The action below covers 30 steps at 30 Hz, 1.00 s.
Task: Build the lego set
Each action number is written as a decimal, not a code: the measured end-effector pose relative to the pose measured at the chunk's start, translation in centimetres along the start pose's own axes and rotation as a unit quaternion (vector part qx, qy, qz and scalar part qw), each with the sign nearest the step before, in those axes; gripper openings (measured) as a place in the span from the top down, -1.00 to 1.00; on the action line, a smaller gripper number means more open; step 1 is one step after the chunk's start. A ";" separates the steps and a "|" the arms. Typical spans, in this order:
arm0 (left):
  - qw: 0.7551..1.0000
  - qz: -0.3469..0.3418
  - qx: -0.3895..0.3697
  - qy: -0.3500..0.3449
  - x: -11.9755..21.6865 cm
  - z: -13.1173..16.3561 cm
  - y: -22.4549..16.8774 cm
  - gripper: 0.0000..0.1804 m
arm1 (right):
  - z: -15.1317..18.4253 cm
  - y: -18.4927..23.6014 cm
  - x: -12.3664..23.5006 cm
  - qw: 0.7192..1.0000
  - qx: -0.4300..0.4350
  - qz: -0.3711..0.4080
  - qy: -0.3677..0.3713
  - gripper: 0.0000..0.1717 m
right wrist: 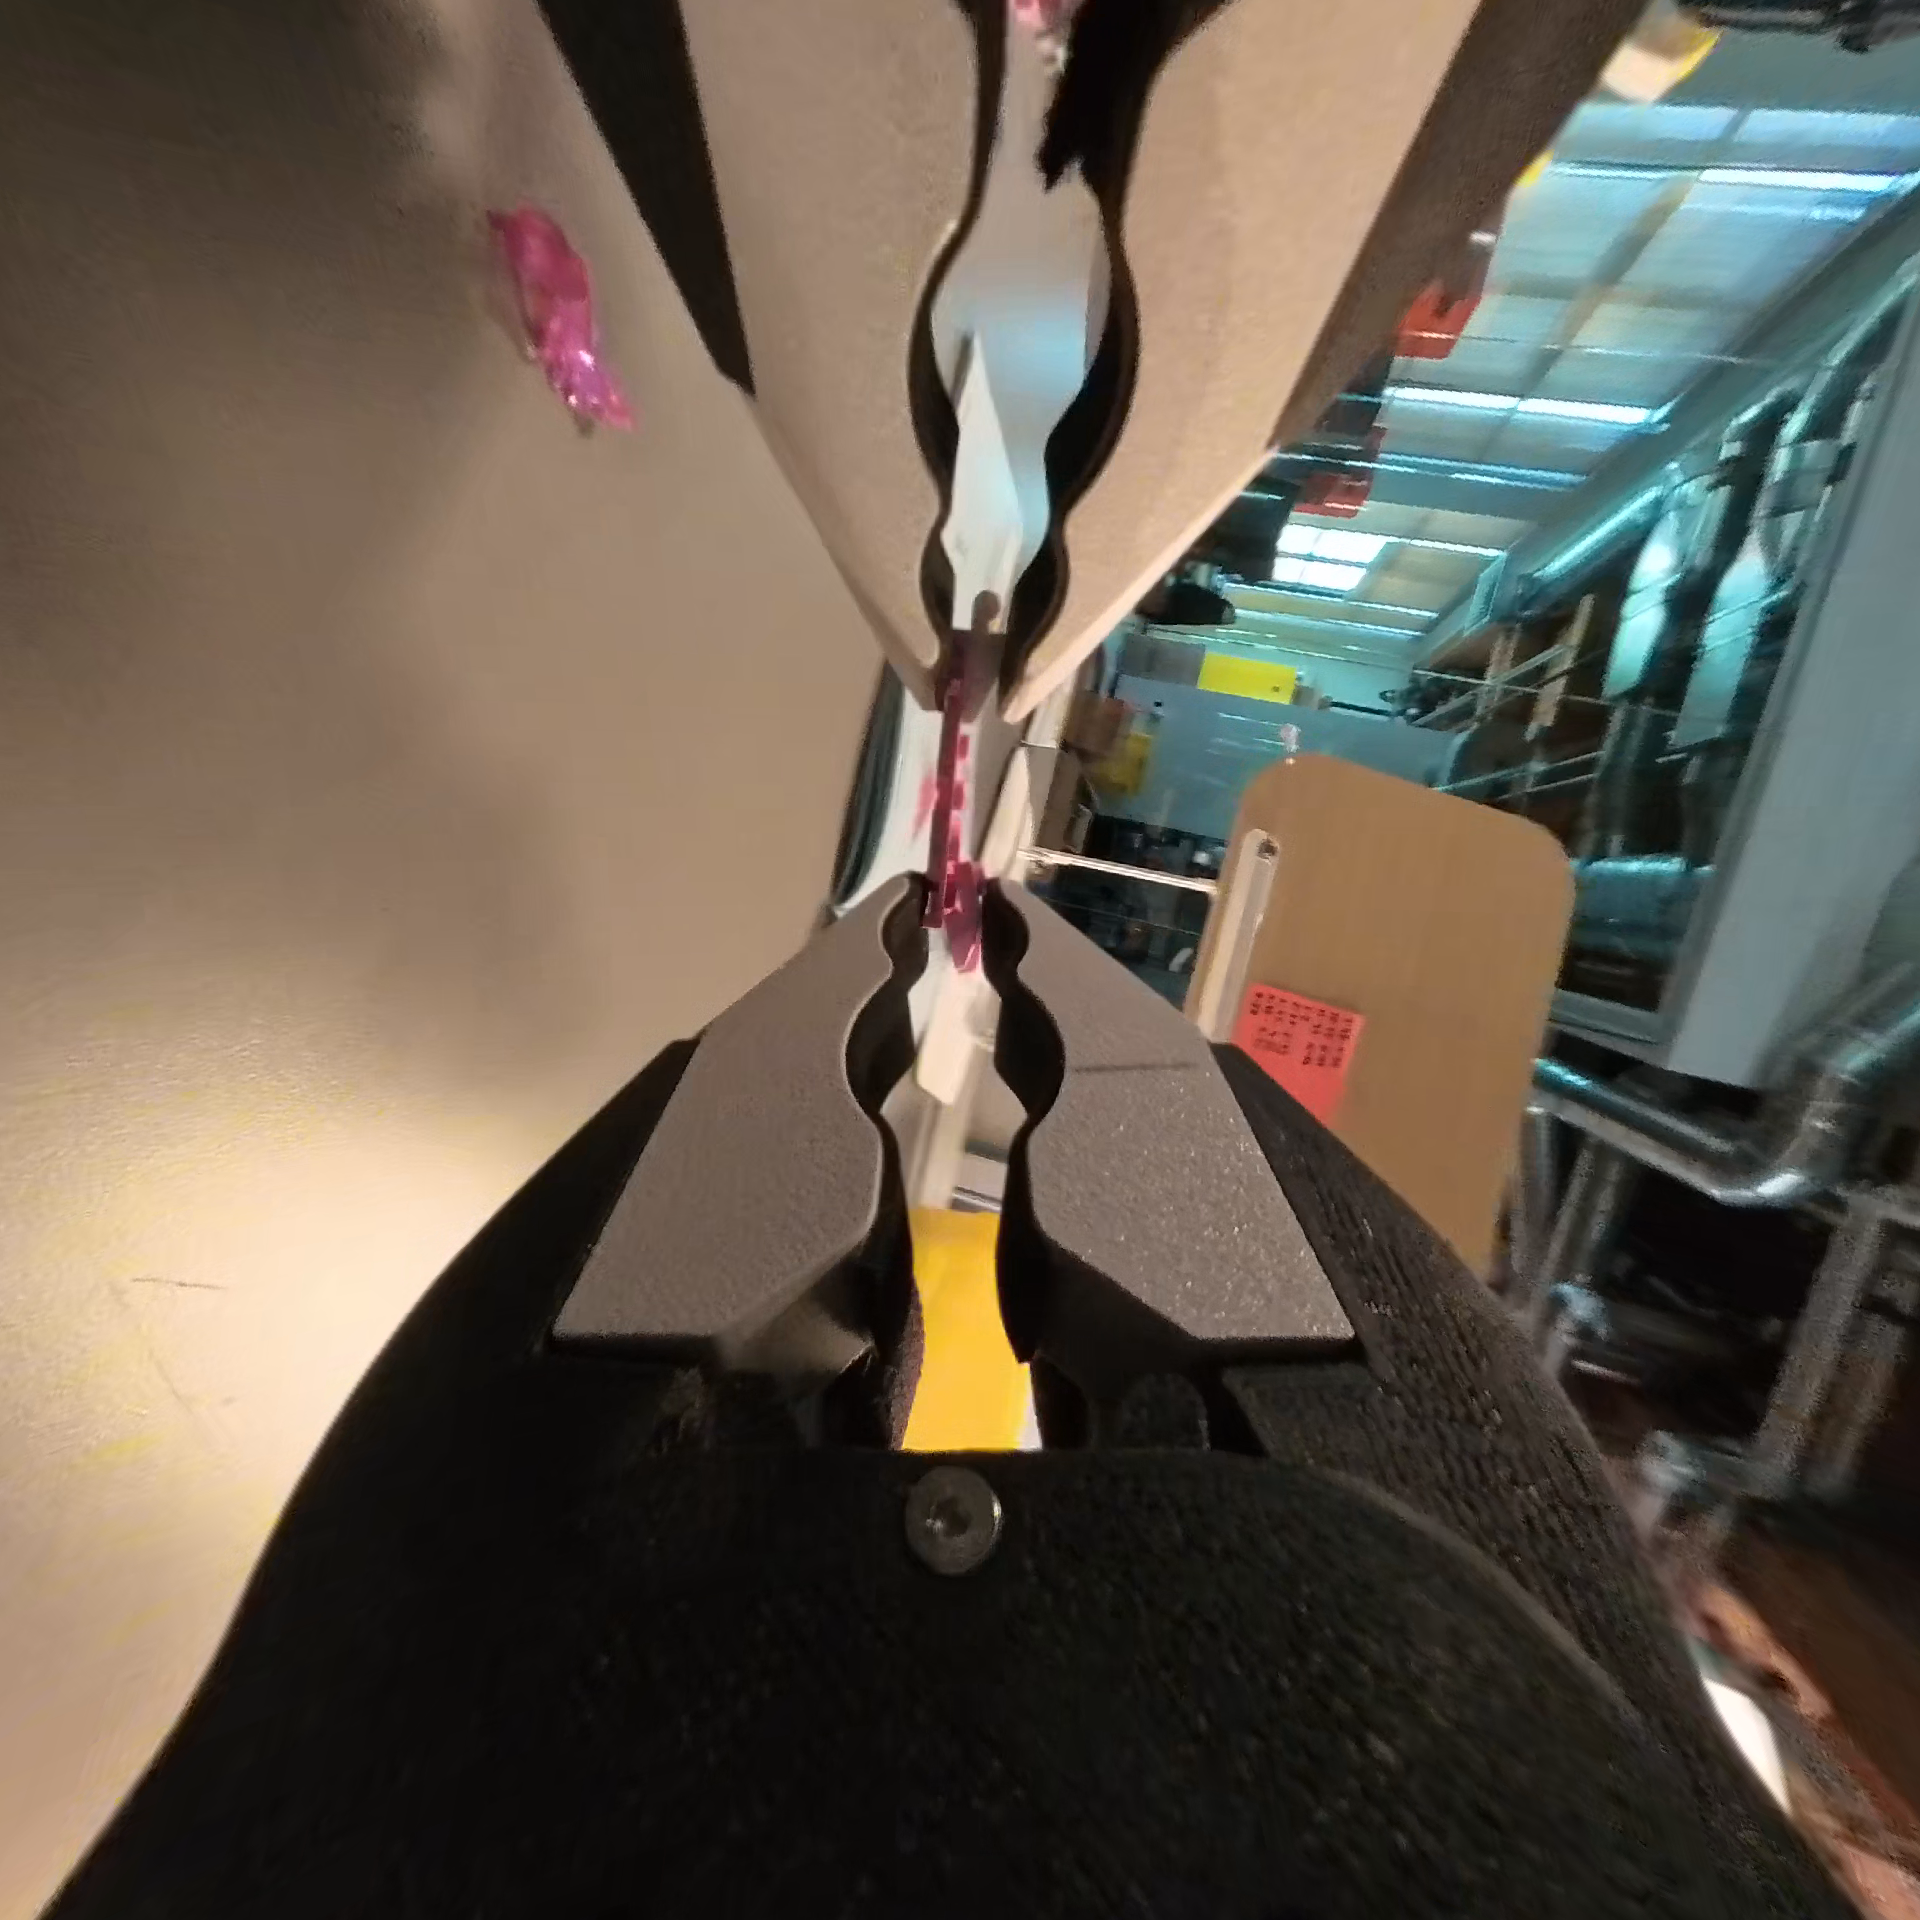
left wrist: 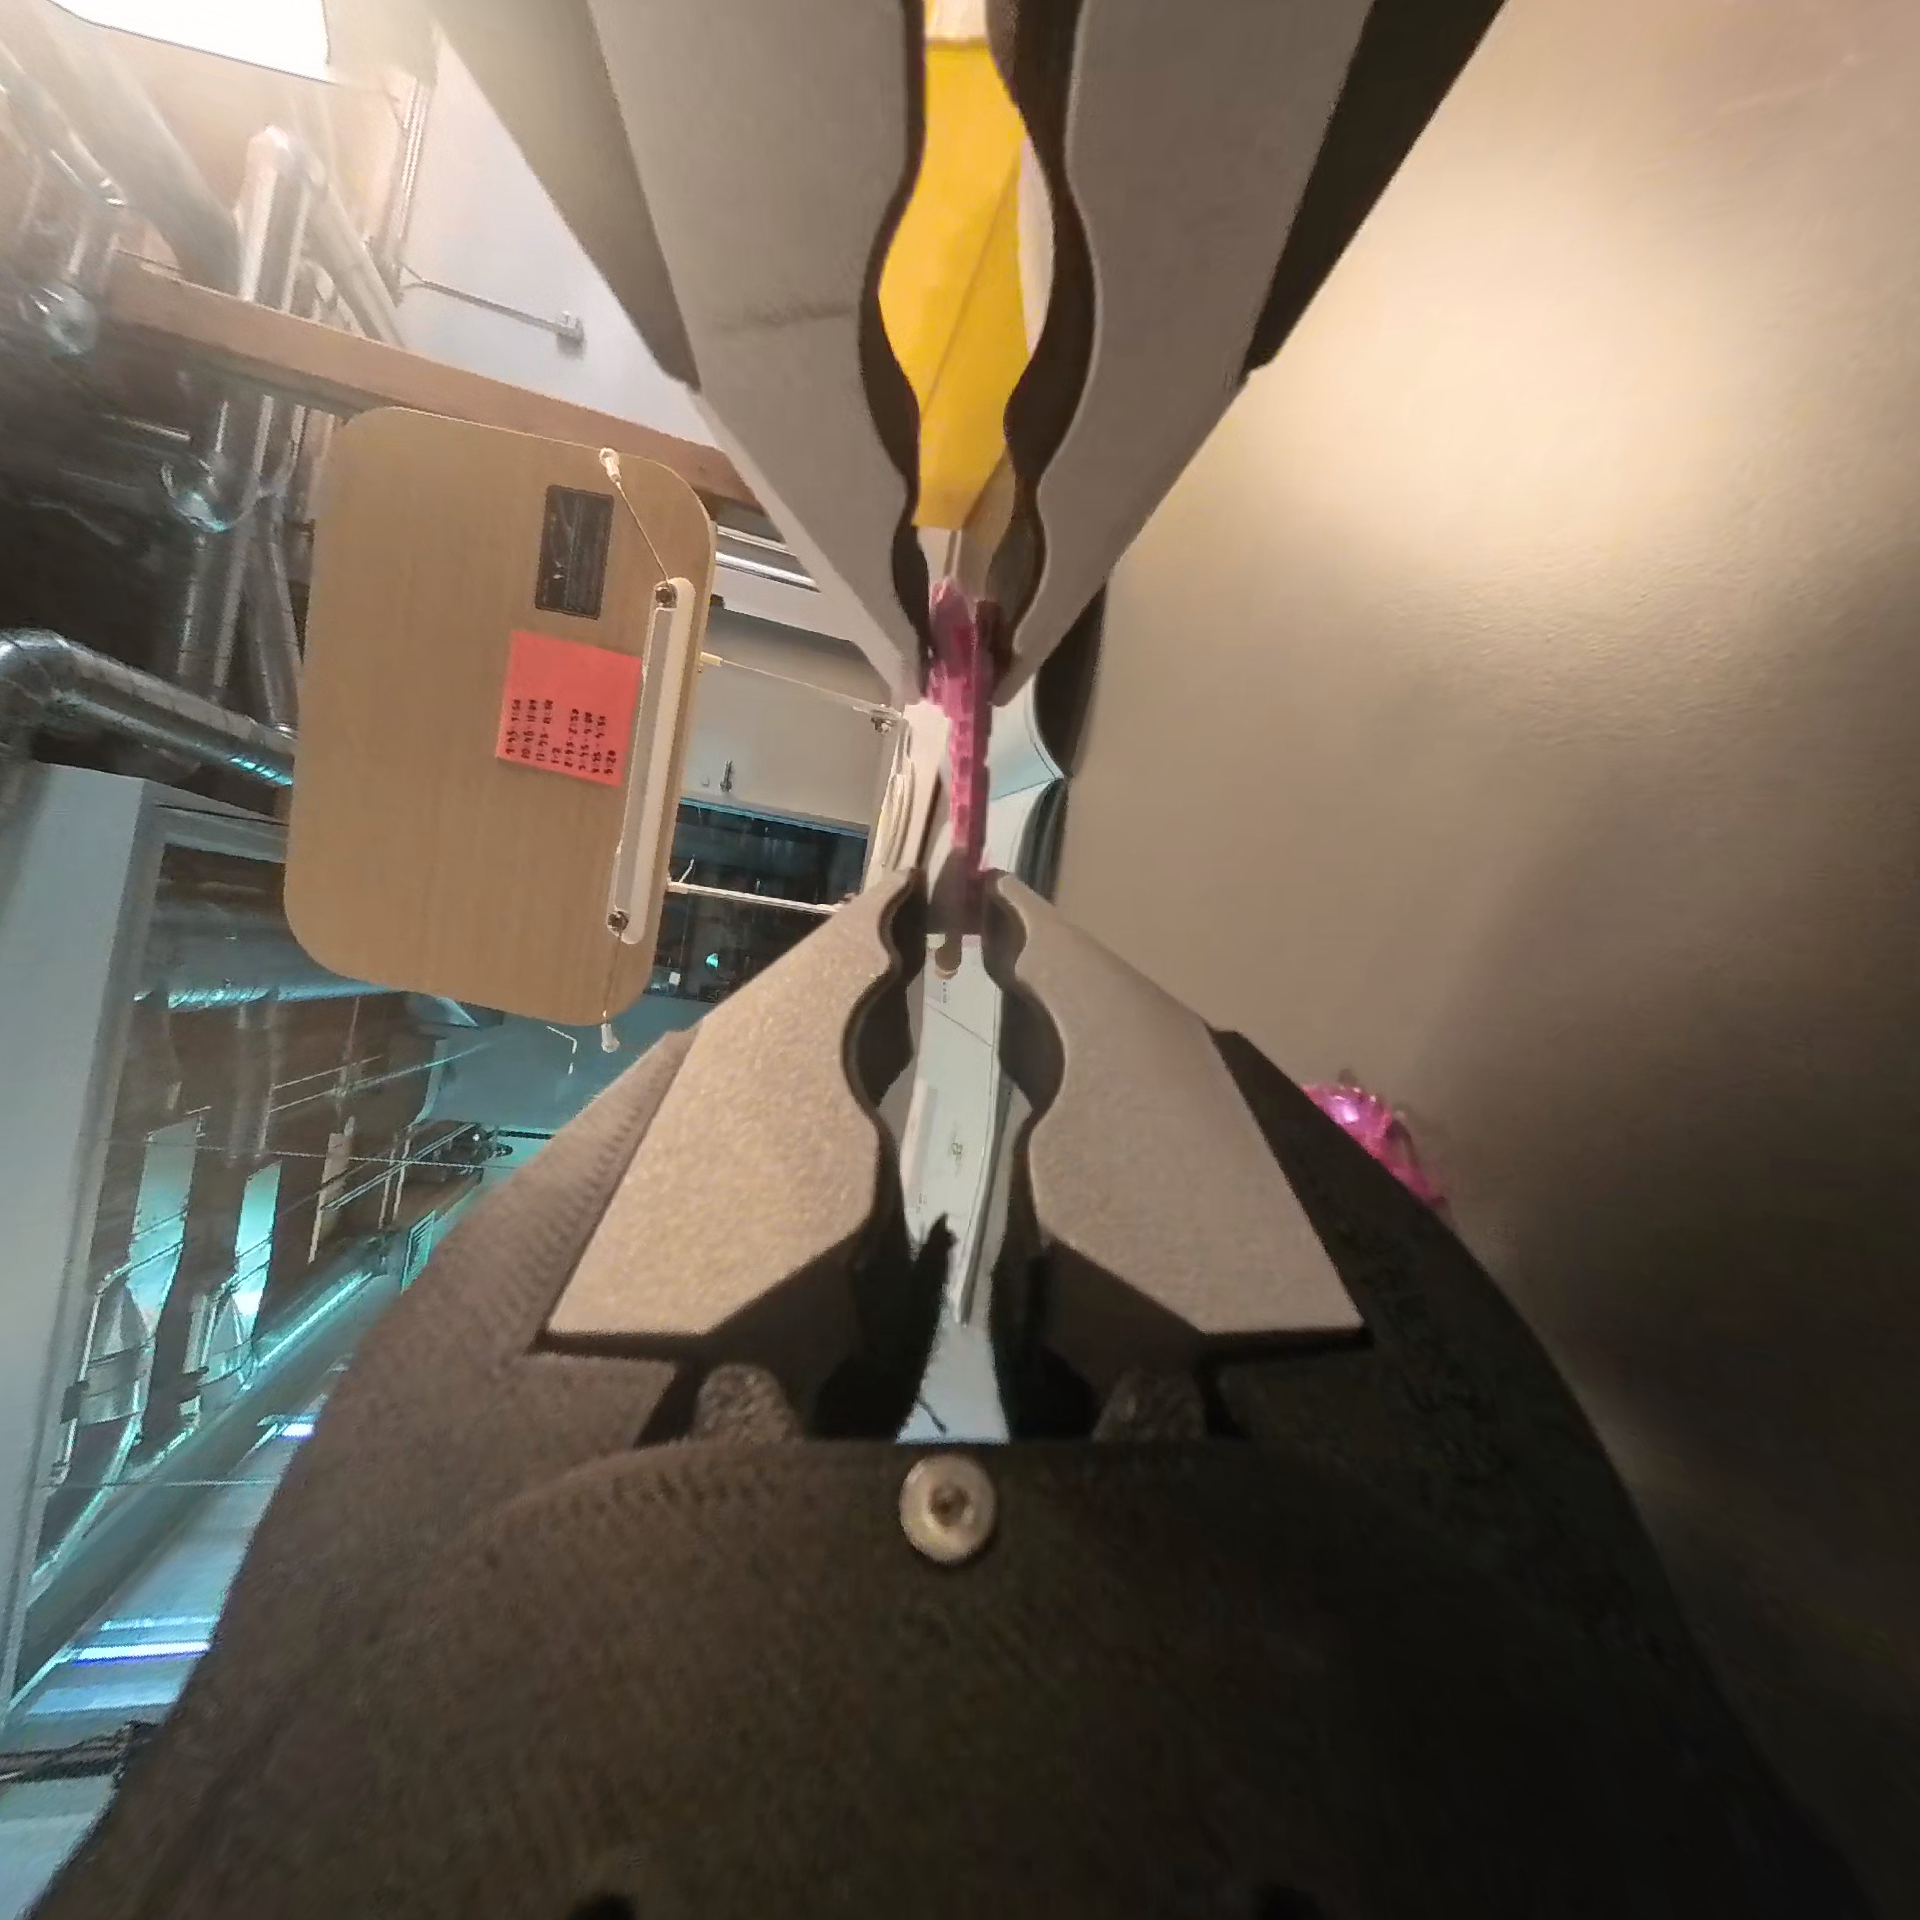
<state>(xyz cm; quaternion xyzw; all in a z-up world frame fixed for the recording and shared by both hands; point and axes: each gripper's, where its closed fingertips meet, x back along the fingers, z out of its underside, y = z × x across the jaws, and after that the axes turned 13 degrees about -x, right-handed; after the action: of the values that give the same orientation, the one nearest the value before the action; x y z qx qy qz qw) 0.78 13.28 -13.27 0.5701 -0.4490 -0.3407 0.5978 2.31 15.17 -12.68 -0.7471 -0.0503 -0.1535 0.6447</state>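
1. The left gripper point(left wrist: 961, 894) has its jaws closed down on one end of a thin strip of glossy magenta patterned wrapper point(left wrist: 964, 769); the grey fingertips point(left wrist: 1039, 914) pinch it with only a sliver of space between them.
2. The right gripper point(right wrist: 961, 899) faces it tip to tip, and its jaws are likewise clamped on the other end of the same magenta strip point(right wrist: 951, 821), so the strip runs taut in a short span between the two pairs of tips.
3. In the left wrist view the right gripper comes in from the top of the picture, its pale grey wavy fingers point(left wrist: 790, 312) meeting the strip just above the left gripper's own tips (the right wrist view shows the mirror of this).
4. A small white tag or card point(right wrist: 951, 1049) shows between the right gripper's fingers, just behind the pinched end.
5. A beige counter point(left wrist: 1507, 727) fills one side of each view; a crumpled scrap of magenta foil point(right wrist: 561, 312) lies on it, well apart from the grippers.
6. A rounded wooden board point(left wrist: 468, 748) with a red sticky note point(left wrist: 566, 701) and a white bar stands beyond the counter's edge.
7. A yellow surface point(left wrist: 951, 260) shows behind the right gripper's fingers.
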 end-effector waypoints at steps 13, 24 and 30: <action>0.998 0.024 0.053 -0.022 0.1 -0.4 -0.1 0.91 | 0.2 -0.1 0.0 0.981 -0.172 -0.086 -0.021 0.91; 0.997 0.043 0.056 -0.020 0.0 -0.3 -0.7 0.91 | 0.3 0.3 -0.1 0.998 0.055 -0.038 -0.006 0.92; 0.995 0.059 0.077 -0.037 0.1 -0.7 -1.0 0.91 | 0.5 0.7 0.1 0.982 -0.122 -0.141 -0.002 0.92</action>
<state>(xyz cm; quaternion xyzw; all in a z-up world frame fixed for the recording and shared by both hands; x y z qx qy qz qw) 1.57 13.32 -14.23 0.5737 -0.5286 -0.2899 0.5545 2.68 15.56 -13.41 -0.8057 -0.1379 -0.2465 0.5207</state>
